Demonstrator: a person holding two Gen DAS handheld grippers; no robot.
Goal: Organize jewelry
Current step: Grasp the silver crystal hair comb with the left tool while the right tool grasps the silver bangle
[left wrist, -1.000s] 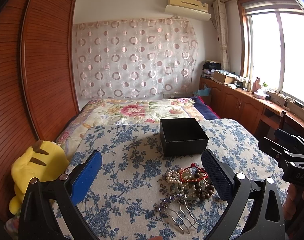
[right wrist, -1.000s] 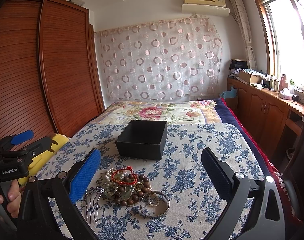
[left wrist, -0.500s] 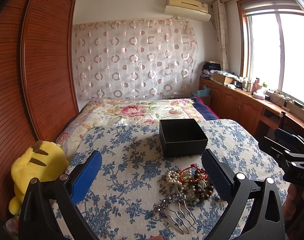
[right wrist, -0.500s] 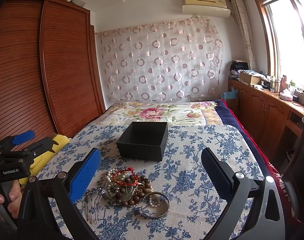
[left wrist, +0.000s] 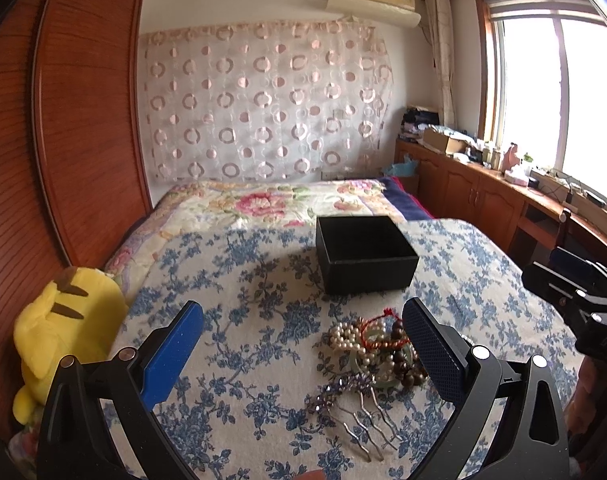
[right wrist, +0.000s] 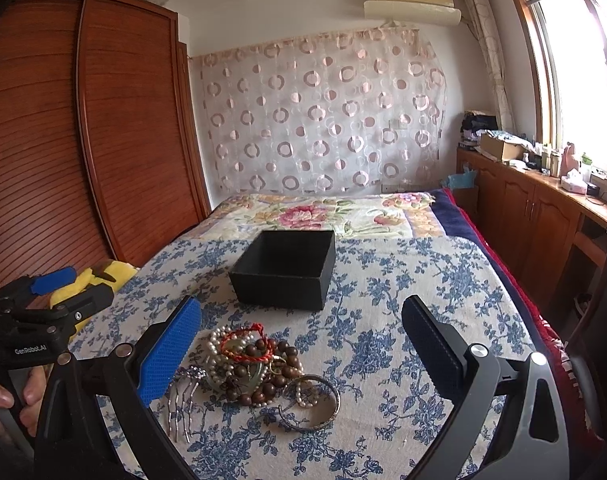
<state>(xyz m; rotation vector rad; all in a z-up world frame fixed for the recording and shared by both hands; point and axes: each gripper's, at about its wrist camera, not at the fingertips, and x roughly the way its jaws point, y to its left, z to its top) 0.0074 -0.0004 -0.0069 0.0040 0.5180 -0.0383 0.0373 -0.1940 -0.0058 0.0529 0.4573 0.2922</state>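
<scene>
Nothing is lifted yet, so I judge this the approach before the first pick. On the bed's blue-flowered cover (right wrist: 423, 280) the black box (right wrist: 285, 270) stands open, its inside too dark to read. Just in front of it lies the jewelry heap (right wrist: 251, 364): beads, pearls, red cord tangled, pieces hard to separate. Both the left tool (left wrist: 303, 354) and right tool (right wrist: 301, 344) hang spread wide, holding nothing. The next move calls for one piece teased free; the hair comb (left wrist: 359, 412) and bangle (right wrist: 311, 404) lie loosest.
</scene>
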